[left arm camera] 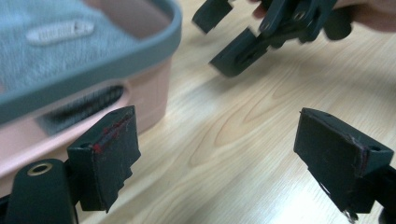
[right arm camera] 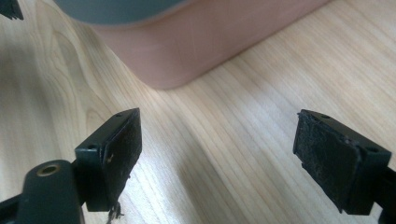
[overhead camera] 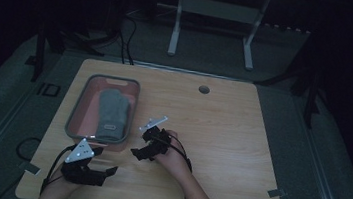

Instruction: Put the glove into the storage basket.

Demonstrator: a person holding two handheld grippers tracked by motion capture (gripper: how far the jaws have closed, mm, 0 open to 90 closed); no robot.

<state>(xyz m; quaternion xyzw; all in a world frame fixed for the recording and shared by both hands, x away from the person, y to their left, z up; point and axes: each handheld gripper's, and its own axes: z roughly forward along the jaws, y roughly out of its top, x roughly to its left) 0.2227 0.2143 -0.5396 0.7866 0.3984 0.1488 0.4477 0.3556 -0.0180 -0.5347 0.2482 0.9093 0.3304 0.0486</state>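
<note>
item 1: pink bin [overhead camera: 75, 113], grey rim, near table's [overhead camera: 240, 137] left edge; grey mitt [overhead camera: 111, 114] lies flat inside. item 2: left gripper [overhead camera: 115, 171] by near-left corner, just off bin's near end, jaws wide, nothing btwn pads. item 3: right gripper [overhead camera: 134, 152] near table's middle, beside bin's near-right corner, jaws wide, empty. step, as judged: approach, both tools low beside bin, no contact yet. next move prob needs jaws lifted over rim & down onto mitt, or set on bin's walls.
</note>
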